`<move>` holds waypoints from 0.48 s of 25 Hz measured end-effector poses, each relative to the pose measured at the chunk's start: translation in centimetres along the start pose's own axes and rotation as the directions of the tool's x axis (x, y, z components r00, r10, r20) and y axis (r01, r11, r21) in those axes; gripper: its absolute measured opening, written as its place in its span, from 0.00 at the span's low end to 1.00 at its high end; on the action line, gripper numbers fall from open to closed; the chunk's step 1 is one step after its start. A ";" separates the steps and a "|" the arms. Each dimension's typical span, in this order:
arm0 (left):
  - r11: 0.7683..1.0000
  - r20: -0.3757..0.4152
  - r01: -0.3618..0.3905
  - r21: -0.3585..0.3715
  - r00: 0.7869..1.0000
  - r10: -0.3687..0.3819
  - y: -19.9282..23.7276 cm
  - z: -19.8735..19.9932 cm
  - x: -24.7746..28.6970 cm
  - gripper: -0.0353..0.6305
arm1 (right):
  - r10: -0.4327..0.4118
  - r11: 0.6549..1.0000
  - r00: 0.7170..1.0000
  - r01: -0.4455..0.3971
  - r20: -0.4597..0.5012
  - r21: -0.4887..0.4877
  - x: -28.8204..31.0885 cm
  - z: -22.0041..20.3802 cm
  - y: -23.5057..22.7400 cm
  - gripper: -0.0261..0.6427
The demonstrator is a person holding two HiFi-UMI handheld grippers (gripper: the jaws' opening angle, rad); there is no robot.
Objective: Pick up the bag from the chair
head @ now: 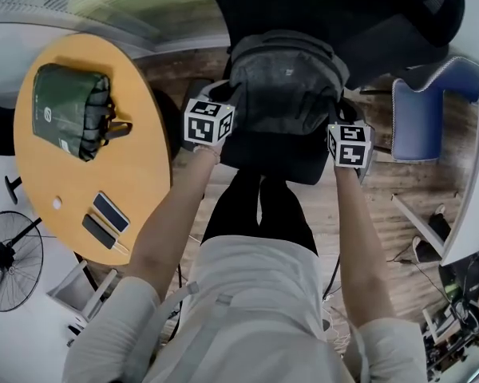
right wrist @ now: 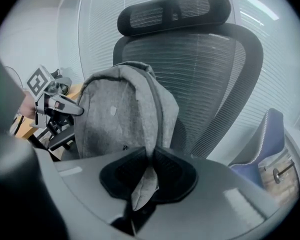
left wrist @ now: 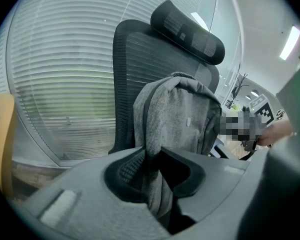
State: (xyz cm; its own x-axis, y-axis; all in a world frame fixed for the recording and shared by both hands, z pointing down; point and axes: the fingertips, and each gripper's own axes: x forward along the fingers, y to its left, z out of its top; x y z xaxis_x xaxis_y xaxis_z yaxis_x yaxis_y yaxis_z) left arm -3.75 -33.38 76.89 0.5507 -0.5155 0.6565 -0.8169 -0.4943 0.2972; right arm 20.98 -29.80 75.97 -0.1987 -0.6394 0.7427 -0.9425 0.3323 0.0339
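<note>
A grey backpack (head: 283,82) stands upright on the seat of a black mesh office chair (head: 279,156). My left gripper (head: 223,110) is at the bag's left side and is shut on a grey shoulder strap (left wrist: 155,176), which runs down between its pads. At the bag's right side my right gripper (head: 339,126) is shut on the other strap (right wrist: 145,181). The bag (left wrist: 182,116) fills the middle of the left gripper view in front of the chair's backrest (left wrist: 135,64). In the right gripper view the bag (right wrist: 122,114) leans against the backrest (right wrist: 210,79).
A round wooden table (head: 144,182) at the left holds a dark green bag (head: 68,110) and two small dark devices (head: 104,222). A blue chair (head: 423,106) stands at the right. A fan (head: 8,262) sits at the lower left. The person's legs (head: 259,206) are just before the seat.
</note>
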 end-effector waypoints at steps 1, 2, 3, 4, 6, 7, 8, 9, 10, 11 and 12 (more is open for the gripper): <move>1.000 0.002 0.000 -0.002 1.000 0.000 -0.1 0.0 -0.1 0.15 | 0.000 1.000 1.000 0.000 0.004 -0.001 -0.1 0.2 0.0 0.11; 1.000 0.005 0.000 -0.004 1.000 0.000 -0.2 0.1 -0.3 0.15 | -0.002 1.000 1.000 0.002 0.008 -0.002 -0.3 0.4 -0.1 0.11; 1.000 0.007 0.000 -0.006 1.000 0.000 -0.4 0.2 -0.4 0.15 | -0.004 1.000 1.000 0.004 0.012 -0.004 -0.5 0.6 -0.1 0.11; 1.000 0.010 0.001 -0.006 1.000 -0.001 -0.5 0.4 -0.6 0.15 | -0.006 1.000 1.000 0.006 0.015 -0.005 -0.8 0.7 -0.2 0.10; 1.000 0.017 0.000 -0.004 1.000 0.000 -0.9 0.7 -1.0 0.15 | -0.009 1.000 1.000 0.009 0.024 -0.008 -1.3 1.1 -0.3 0.11; 1.000 0.023 0.000 -0.001 1.000 0.000 -1.0 1.0 -1.3 0.15 | -0.010 1.000 1.000 0.010 0.030 -0.010 -1.6 1.3 -0.4 0.11; 1.000 0.028 0.000 0.002 1.000 0.000 -1.2 1.3 -1.6 0.15 | -0.012 1.000 0.999 0.012 0.036 -0.010 -1.9 1.6 -0.4 0.11; 1.000 0.034 0.000 0.006 0.999 0.000 -1.4 1.7 -1.8 0.15 | -0.014 1.000 0.999 0.015 0.042 -0.011 -2.3 1.8 -0.5 0.10; 1.000 0.039 -0.001 0.010 0.999 0.000 -1.6 2.0 -2.1 0.15 | -0.016 1.000 0.999 0.017 0.048 -0.011 -2.6 2.1 -0.6 0.11; 1.000 0.045 -0.002 0.014 0.999 0.001 -1.8 2.4 -2.4 0.15 | -0.018 1.000 0.998 0.019 0.054 -0.011 -3.0 2.4 -0.6 0.11; 1.000 0.051 -0.002 0.017 0.999 0.001 -1.9 2.7 -2.7 0.15 | -0.019 1.000 0.998 0.020 0.059 -0.011 -3.3 2.8 -0.6 0.11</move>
State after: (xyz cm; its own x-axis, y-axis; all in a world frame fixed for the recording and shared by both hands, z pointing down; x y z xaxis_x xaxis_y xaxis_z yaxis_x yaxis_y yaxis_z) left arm -3.26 -32.93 72.67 0.5575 -0.5510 0.6210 -0.8151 -0.5052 0.2835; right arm 21.43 -29.80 71.65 -0.1964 -0.6854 0.7012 -0.9433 0.3272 0.0556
